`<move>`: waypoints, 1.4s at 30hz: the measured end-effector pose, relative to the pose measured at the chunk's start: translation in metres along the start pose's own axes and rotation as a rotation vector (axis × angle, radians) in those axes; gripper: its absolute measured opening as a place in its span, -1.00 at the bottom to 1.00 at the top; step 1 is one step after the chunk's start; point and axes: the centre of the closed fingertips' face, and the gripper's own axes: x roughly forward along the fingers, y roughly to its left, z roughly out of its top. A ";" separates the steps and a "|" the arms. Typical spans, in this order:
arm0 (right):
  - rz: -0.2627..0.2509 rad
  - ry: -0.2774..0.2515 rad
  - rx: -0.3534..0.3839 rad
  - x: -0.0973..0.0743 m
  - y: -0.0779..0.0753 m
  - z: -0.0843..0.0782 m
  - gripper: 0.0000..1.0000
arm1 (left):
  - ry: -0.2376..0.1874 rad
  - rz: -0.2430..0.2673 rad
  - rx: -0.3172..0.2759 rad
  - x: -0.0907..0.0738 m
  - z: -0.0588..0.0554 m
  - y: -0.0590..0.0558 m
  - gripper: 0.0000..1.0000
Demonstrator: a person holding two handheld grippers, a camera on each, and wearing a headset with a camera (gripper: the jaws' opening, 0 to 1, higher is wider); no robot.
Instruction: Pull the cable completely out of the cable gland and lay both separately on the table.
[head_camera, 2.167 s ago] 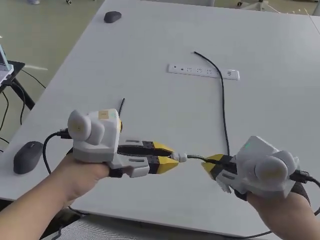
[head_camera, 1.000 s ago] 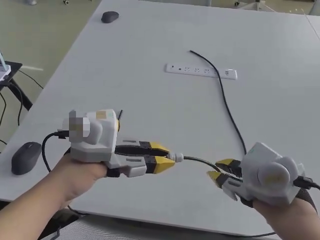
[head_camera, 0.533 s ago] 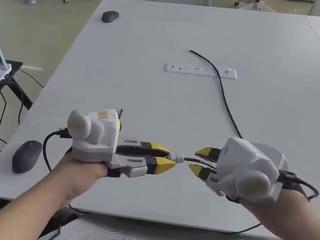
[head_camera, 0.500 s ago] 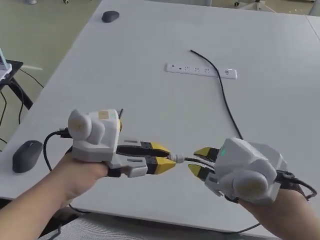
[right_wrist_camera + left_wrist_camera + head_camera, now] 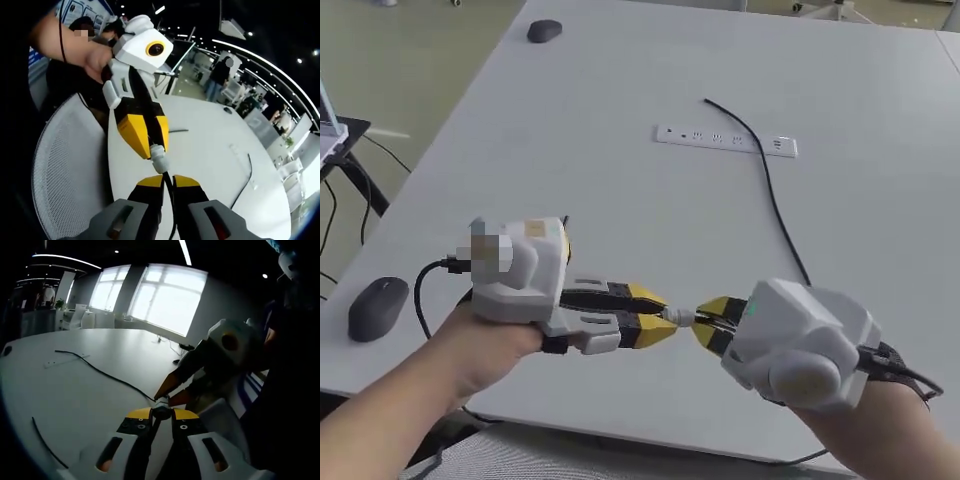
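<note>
Cable gland (image 5: 680, 318), a small white plug, and the black cable (image 5: 770, 190) are joined, and two claws hold them over the near edge of the white bench (image 5: 620, 150). Far to the left, a dark mouse (image 5: 378, 308) lies on the bench, and another mouse (image 5: 545, 31) lies far off at the back. Next comes the left hand (image 5: 470, 350), which holds the left claw (image 5: 658, 322). This claw is closed tight on the cable gland. In the left gripper view the cable gland (image 5: 161, 412) sits pinched between the claw's two yellow tips. Just to the right, the right claw (image 5: 713, 322) comes in from the other side. It points at the left claw, and the two are nearly tip to tip. Its yellow tips are close together, with the cable squeezed between them right beside the cable gland. In the right gripper view the thin black cable (image 5: 169, 186) fills the small gap between the tips, and the white cable gland (image 5: 159, 155) pokes out of the left claw just past them. A white mesh chair (image 5: 65, 160) shows at the left of that view, below the bench edge. The right hand (image 5: 865, 430) holds the right claw. Past this claw the rest of the cable lies flat on the bench and runs away toward the back. There it crosses the right end of a white power strip (image 5: 725, 141), and its loose end lies just past the strip.
</note>
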 end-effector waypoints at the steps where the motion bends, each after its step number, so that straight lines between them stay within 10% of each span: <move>1: 0.001 0.003 0.012 0.000 0.000 -0.001 -0.97 | 0.003 -0.001 0.002 0.000 0.000 0.000 -0.71; 18: -0.012 0.021 0.095 0.000 -0.009 -0.018 -0.99 | 0.005 0.000 0.026 0.007 0.000 0.001 -0.71; 42: -0.083 0.094 0.513 0.005 -0.024 -0.085 -0.99 | -0.012 0.003 -0.007 0.005 0.003 0.002 -0.71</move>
